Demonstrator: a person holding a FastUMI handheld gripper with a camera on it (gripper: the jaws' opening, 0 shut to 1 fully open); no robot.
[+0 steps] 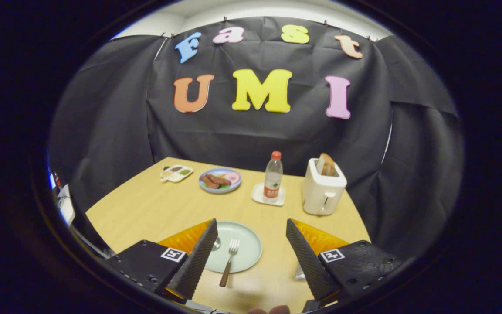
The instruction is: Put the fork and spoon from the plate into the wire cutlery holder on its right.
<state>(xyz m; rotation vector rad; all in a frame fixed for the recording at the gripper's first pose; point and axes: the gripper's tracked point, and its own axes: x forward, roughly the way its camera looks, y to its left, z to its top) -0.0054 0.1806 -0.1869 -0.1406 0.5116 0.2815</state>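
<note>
Hand-held gripper: the hand-held gripper (249, 248) is held above the near part of the pale wooden table (146, 209), its two black ribbed fingers (196, 261) spread wide apart and released, nothing being pressed between them.
Plate: a round pale green plate (246, 244) is seen on the table between the fingers and just ahead of them.
Fork: a metal fork with a brown wooden handle (229, 261) is laid on the plate, tines pointing away and the handle reaching over the near rim toward the fingers.
Spoon: part of a shiny spoon bowl (216, 244) is glimpsed on the plate beside the left finger; the rest is hidden behind that finger.
Wire cutlery holder: something pale and glinting is half hidden behind the right finger; whether it is the holder cannot be told.
Handling: the fork is judged light, stiff and thin; the metal neck is likely slippery, so the wooden handle is judged the better place to be gripped, where it overhangs the rim and is raised off the table.
Risk: the plate may be nudged or the fork tipped if only the handle's end is pinched.
Progress: neither utensil is yet taken up.
Beyond: a clear plastic bottle with a red cap (273, 176), a white toaster holding bread (323, 187) and a blue plate of food (219, 179) are set well beyond the fingers.
</note>
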